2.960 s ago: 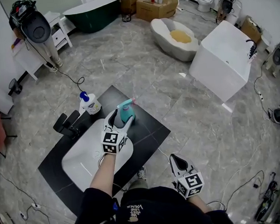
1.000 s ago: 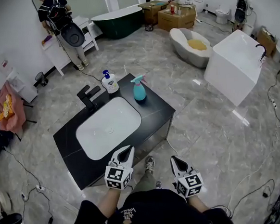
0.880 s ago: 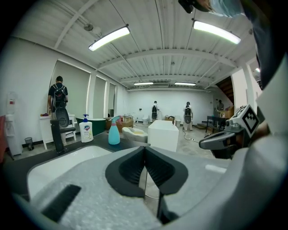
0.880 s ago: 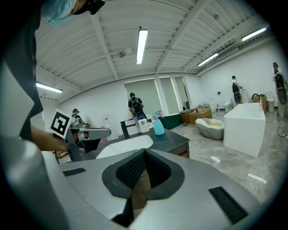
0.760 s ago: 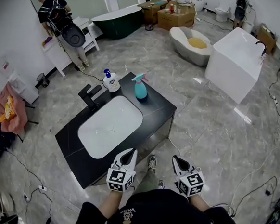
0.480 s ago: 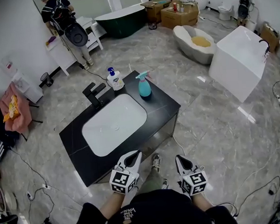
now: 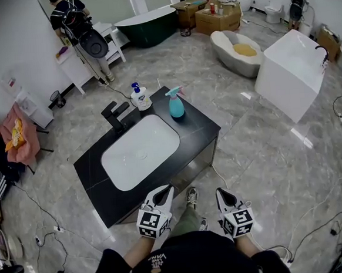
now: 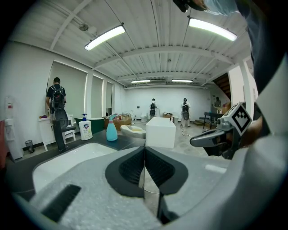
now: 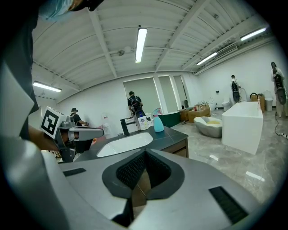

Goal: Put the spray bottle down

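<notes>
The teal spray bottle (image 7: 175, 105) with a pink trigger stands upright on the far right corner of the black counter (image 7: 201, 132), untouched. It also shows in the left gripper view as the spray bottle (image 8: 111, 131) and in the right gripper view as the spray bottle (image 9: 158, 124). My left gripper (image 7: 166, 189) is held close to my body, just off the counter's near edge, shut and empty (image 8: 144, 151). My right gripper (image 7: 221, 191) hovers beside it over the floor, its jaws together (image 9: 145, 154) with nothing between them.
A white basin (image 7: 140, 153) is set in the counter, with a black faucet (image 7: 115, 115) and a soap pump bottle (image 7: 139, 98) behind it. A white tub block (image 7: 290, 73) stands to the right. A person (image 7: 70, 17) stands far left. Cables lie on the floor.
Three seconds ago my left gripper was at the spray bottle on the counter. Since then it has let go and drawn back to my body; the bottle stands alone. The right gripper has stayed put.
</notes>
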The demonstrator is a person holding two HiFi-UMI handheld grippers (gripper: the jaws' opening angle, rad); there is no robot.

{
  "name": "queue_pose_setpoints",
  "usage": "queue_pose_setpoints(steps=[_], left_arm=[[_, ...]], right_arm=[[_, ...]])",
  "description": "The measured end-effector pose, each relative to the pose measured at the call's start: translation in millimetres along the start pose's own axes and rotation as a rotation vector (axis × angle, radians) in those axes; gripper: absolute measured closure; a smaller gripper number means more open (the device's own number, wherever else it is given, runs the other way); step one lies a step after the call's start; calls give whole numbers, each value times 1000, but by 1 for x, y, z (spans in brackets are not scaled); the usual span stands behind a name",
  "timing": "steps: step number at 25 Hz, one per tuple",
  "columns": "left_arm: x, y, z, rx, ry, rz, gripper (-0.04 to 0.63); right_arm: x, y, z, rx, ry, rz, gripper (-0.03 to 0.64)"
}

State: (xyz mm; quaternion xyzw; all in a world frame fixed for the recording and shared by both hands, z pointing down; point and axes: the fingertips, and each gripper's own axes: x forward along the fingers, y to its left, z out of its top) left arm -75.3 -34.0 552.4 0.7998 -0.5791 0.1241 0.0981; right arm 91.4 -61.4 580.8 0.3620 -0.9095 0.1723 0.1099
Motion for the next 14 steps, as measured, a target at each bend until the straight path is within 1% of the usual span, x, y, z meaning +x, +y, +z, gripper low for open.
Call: queue_pose_setpoints(steps=[6,14], left_arm=[[0,2,2,20,10,15,577],[-4,7,1,7,6,20,577]], right_arm=[[-1,0,6,-12,-5,0,614],[3,3,8,-5,-8,-5,615]])
